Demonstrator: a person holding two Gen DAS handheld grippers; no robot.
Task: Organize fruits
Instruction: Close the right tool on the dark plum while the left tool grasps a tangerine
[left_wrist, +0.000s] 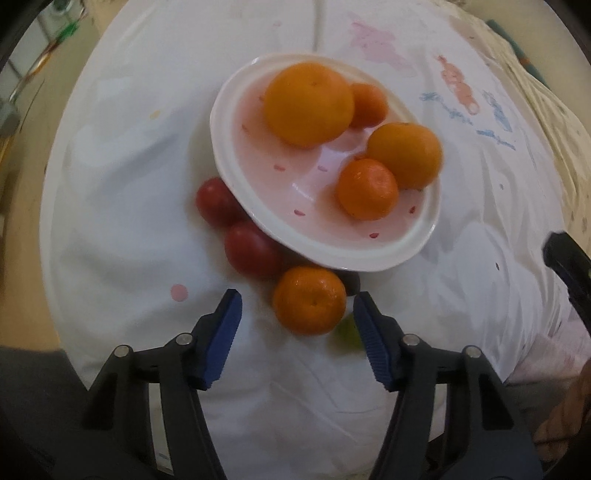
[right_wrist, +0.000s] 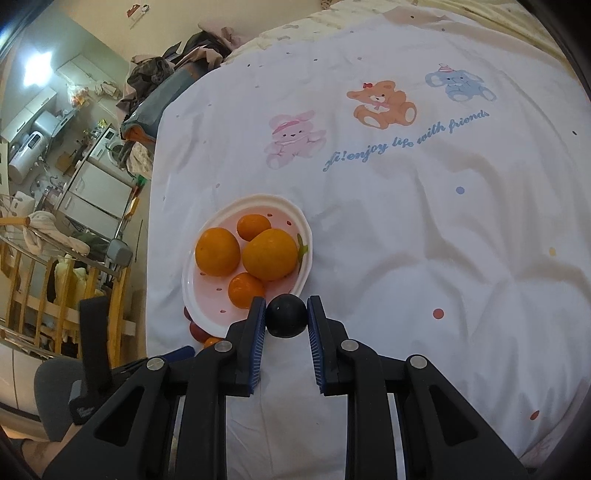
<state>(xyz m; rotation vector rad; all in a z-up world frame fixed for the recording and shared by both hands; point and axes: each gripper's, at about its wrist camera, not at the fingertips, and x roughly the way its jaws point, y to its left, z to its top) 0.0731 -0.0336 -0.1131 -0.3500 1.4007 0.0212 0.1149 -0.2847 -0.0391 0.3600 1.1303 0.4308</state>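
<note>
Looking down the left gripper (left_wrist: 297, 308), I saw its fingers spread either side of a mandarin (left_wrist: 309, 300) on the bed sheet (left_wrist: 129, 184), not touching it, just beside the plate (left_wrist: 424, 236) of oranges. My right gripper (right_wrist: 286, 314) pinched a dark plum (right_wrist: 286, 315).

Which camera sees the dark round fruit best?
The right wrist view: the dark fruit sits whole and sharp between the right gripper fingers, which pinch it. In the left wrist view only a dark sliver peeks out behind the small orange below the plate.
</note>
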